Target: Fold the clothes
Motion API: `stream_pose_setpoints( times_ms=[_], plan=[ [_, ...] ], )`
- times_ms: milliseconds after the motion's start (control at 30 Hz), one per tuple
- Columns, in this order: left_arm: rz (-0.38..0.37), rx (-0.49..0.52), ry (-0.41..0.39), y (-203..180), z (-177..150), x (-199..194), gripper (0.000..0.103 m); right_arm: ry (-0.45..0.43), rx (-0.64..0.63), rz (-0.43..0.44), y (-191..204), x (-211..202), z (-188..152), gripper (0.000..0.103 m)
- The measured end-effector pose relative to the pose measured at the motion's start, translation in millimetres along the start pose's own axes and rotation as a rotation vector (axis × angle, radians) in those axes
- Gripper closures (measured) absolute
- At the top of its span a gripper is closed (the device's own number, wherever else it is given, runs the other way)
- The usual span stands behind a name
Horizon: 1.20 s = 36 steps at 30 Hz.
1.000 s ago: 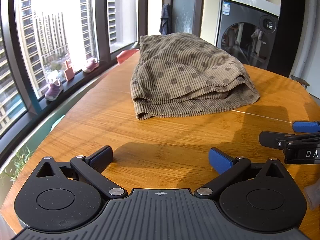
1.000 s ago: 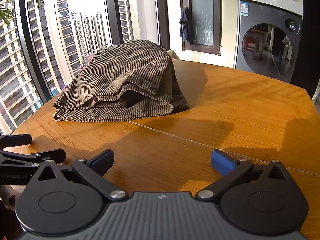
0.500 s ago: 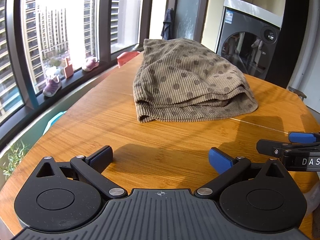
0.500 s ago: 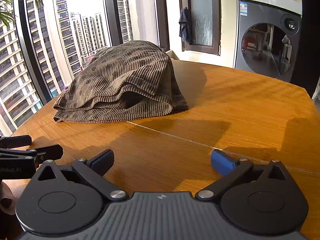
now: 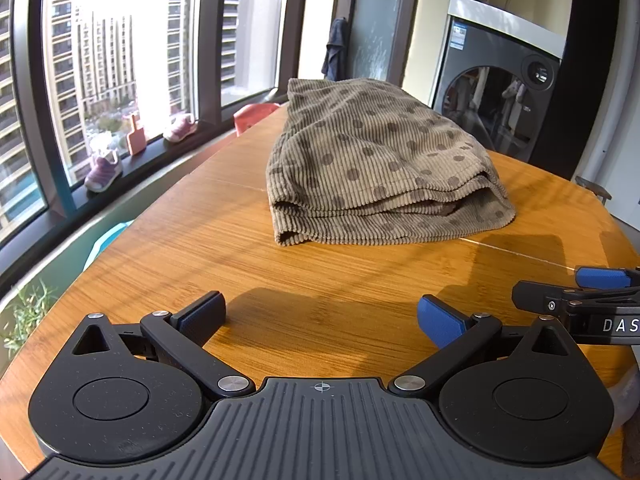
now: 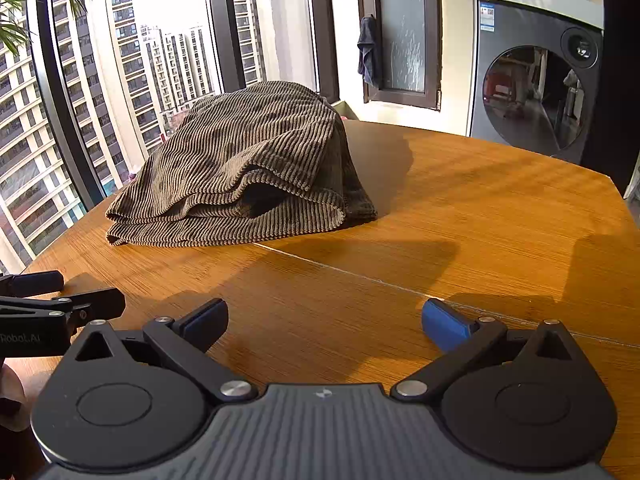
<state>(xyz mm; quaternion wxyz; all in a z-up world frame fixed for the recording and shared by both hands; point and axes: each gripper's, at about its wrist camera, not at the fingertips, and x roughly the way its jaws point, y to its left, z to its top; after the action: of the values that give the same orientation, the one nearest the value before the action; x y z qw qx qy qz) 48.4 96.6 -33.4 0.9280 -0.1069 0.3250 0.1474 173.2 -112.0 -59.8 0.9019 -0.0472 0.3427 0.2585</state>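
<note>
My left claw [image 5: 320,312] hangs near me over the wooden counter [image 5: 224,240], fingers spread apart and empty. The folded corduroy garment [image 5: 372,168] lies farther off on the counter, and my right claw [image 6: 324,316] is likewise spread and empty.

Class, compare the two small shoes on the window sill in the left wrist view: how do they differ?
The nearer shoe is purple and white and looks larger; the farther shoe is pink and looks smaller. An orange tag-shaped object stands between them. Both are small children's shoes resting on the dark window sill.
</note>
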Motion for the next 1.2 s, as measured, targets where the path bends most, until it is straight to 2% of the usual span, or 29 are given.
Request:
stream_pose_setpoints(
  times_ms=[1200],
  plan=[
    [0.012,0.008,0.005,-2.9,1.0,1.2,0.0,-0.001,0.001,0.001,-1.9,-1.0,-0.4,0.0]
  ],
)
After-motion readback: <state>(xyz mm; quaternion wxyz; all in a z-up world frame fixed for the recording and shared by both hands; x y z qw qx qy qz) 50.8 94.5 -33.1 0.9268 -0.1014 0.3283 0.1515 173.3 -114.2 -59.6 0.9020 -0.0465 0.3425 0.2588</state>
